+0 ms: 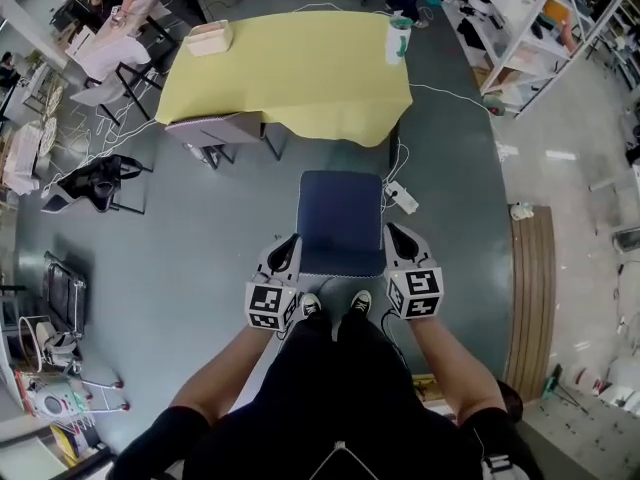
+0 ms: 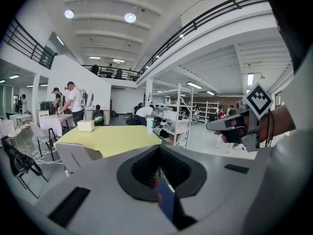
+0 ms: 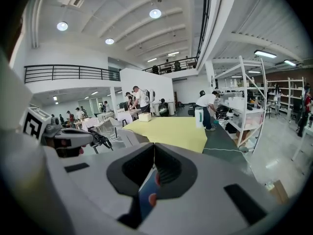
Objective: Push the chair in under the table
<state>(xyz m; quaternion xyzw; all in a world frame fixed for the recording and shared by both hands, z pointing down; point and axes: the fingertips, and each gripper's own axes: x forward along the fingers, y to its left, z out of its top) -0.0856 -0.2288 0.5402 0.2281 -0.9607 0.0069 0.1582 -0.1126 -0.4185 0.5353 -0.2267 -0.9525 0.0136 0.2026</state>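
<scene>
— Where's the chair [image 1: 340,218]?
— On the smooth grey floor, a little short of the table [image 1: 290,78] and not under it. The seat is squarish, dark blue fabric with rounded corners.
— And the table?
— It's draped in a matte yellow cloth that hangs over the near edge.
— The grippers?
— The left gripper [image 1: 288,246] and right gripper [image 1: 396,236] flank the seat's near corners. Each has its jaws pressed together with nothing clamped between. I can't tell whether they touch the chair.
</scene>
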